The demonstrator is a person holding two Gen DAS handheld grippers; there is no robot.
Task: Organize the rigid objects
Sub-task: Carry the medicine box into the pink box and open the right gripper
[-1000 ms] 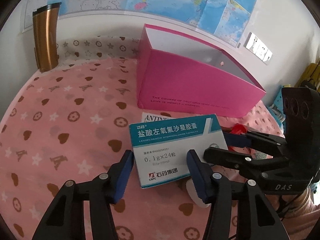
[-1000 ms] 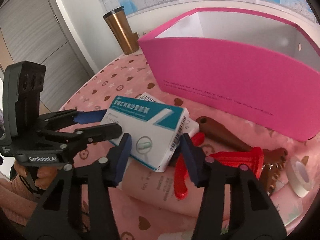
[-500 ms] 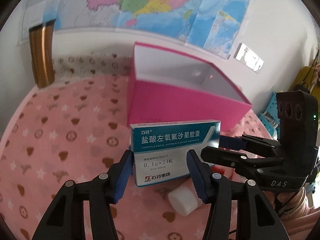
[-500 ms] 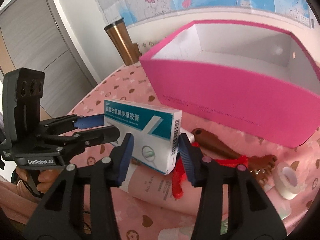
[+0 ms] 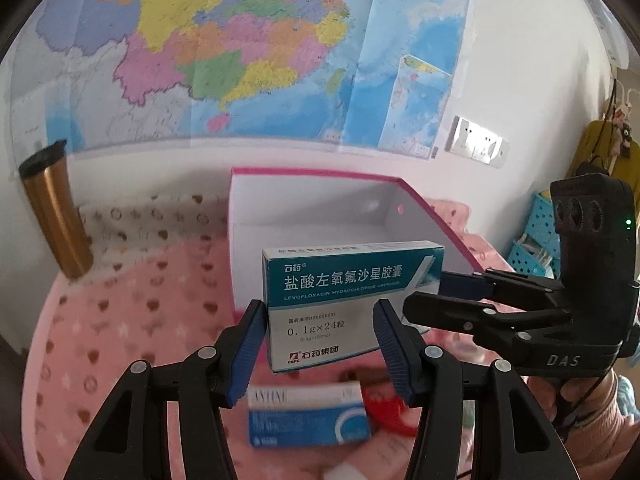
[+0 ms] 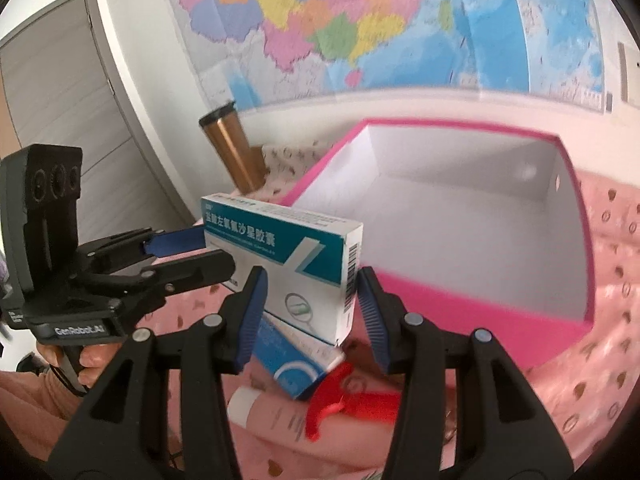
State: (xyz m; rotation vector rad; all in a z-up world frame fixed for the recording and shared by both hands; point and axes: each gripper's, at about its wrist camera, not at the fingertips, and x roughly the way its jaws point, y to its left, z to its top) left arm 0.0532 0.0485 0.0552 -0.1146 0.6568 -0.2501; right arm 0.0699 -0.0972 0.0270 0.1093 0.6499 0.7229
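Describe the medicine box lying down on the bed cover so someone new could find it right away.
Start at the open pink box on the pink patterned cover. Just in front of it, under the lifted teal-and-white medicine carton, lies a flat blue-and-white medicine box. It rests against the red tool, and a white ring marks its blue face.

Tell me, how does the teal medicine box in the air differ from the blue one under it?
The teal medicine box is lifted off the cloth between both grippers; the blue box lies on the pink cloth. The teal medicine box stands upright on a long edge; the blue box lies flat. Both are white-and-blue printed cartons.
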